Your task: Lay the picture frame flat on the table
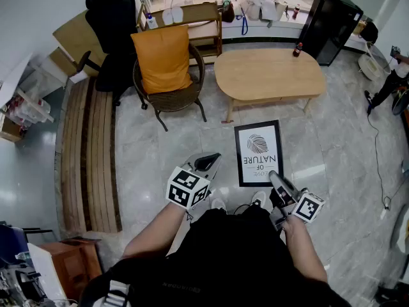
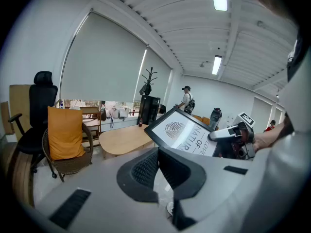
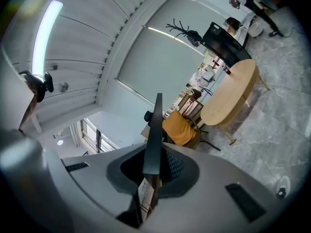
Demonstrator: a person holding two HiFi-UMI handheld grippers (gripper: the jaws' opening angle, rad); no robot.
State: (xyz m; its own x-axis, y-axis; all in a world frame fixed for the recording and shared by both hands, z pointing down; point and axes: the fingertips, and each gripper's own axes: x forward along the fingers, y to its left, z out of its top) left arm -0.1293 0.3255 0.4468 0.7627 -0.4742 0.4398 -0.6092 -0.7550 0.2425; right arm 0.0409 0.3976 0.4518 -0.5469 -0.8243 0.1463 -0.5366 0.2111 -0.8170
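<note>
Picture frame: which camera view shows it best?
The head view: the whole picture frame shows face-on, the right gripper shut on its near edge. The left gripper view shows its face aslant and partly hidden. The right gripper view shows only its thin edge between the jaws.

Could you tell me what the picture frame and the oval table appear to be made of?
Picture frame: thin black matte border, probably painted wood or plastic. Whether its front is glazed is unclear.
Table: light wood or veneer with a smooth satin top, judging by its pale tan colour and matching legs.
</note>
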